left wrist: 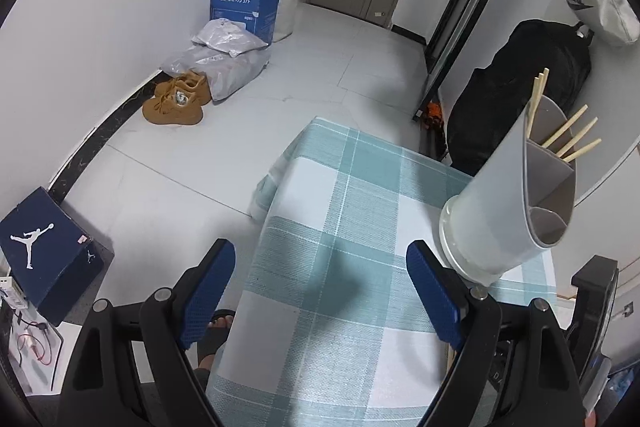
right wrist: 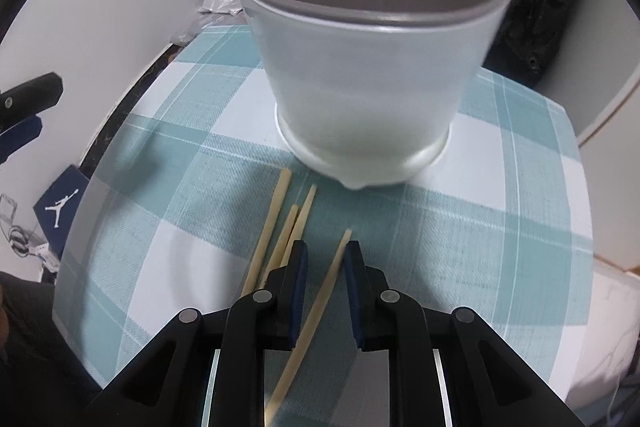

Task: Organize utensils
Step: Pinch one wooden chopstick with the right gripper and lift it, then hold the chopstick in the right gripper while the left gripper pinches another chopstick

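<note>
On top of the teal checked tablecloth (right wrist: 500, 187) sits the grey utensil holder (right wrist: 360, 75), with a few chopsticks (left wrist: 576, 143) already poking out of a back compartment. Left gripper (left wrist: 320, 291) hangs over bare cloth, fingers spread wide, nothing in them. Right gripper (right wrist: 325, 259) has its fingers narrowed around one chopstick (right wrist: 320, 307), though actual contact is hard to tell. Three loose chopsticks (right wrist: 280, 227) lie just beside it.

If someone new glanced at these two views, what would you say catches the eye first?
Probably the tall grey utensil holder standing on the checked tablecloth, with several chopsticks already poking out of it. Next, the right gripper low over the cloth, one loose chopstick lying between its narrowly parted fingers and three more chopsticks just left. The left gripper hovers wide open.
</note>
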The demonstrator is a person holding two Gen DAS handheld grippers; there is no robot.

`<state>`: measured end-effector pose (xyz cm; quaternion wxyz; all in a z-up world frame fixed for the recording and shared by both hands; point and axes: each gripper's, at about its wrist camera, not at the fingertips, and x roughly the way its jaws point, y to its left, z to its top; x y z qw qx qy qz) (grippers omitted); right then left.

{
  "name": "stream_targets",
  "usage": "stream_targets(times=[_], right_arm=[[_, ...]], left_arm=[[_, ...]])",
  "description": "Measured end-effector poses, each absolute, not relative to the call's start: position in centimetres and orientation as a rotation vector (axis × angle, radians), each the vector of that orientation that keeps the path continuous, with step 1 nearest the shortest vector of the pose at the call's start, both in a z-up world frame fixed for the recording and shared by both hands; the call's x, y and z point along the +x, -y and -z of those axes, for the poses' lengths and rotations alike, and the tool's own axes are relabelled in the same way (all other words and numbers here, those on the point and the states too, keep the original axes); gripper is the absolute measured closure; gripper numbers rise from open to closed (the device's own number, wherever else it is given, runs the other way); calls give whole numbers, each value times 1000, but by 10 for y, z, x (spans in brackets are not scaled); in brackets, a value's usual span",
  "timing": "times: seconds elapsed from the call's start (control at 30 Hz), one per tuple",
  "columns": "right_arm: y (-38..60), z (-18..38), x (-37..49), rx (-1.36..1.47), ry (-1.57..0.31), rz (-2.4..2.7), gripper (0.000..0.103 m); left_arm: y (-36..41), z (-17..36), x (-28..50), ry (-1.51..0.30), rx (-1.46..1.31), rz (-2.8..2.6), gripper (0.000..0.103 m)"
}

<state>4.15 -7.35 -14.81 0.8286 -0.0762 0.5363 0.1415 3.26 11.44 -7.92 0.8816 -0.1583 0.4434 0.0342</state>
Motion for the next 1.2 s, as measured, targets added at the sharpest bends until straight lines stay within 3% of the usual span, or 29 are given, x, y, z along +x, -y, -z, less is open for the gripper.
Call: stream_targets(times=[0.07,0.13,0.23,0.53,0.83,1.2], right_arm=[[72,148,44,-157,-1138,-293,87],[73,149,44,-165,-1127,-275,98],[79,149,44,-122,-1114,-270,99],[121,126,34,88,-1036,-300,100],[199,104,29,505,-930,-344,100],[236,95,22,642,-845,-365,100]], left_arm=[[-115,83,34,-937,-327,-74,19],[-113,87,35,-961,-321,-73,19],[-108,90,36,-977,-300,-71,19],[-79,100,37,-1052,-228,27,19],[-47,117,46,-1161,-243,109,19],[-23,124,56,-1187,-167,108,19]])
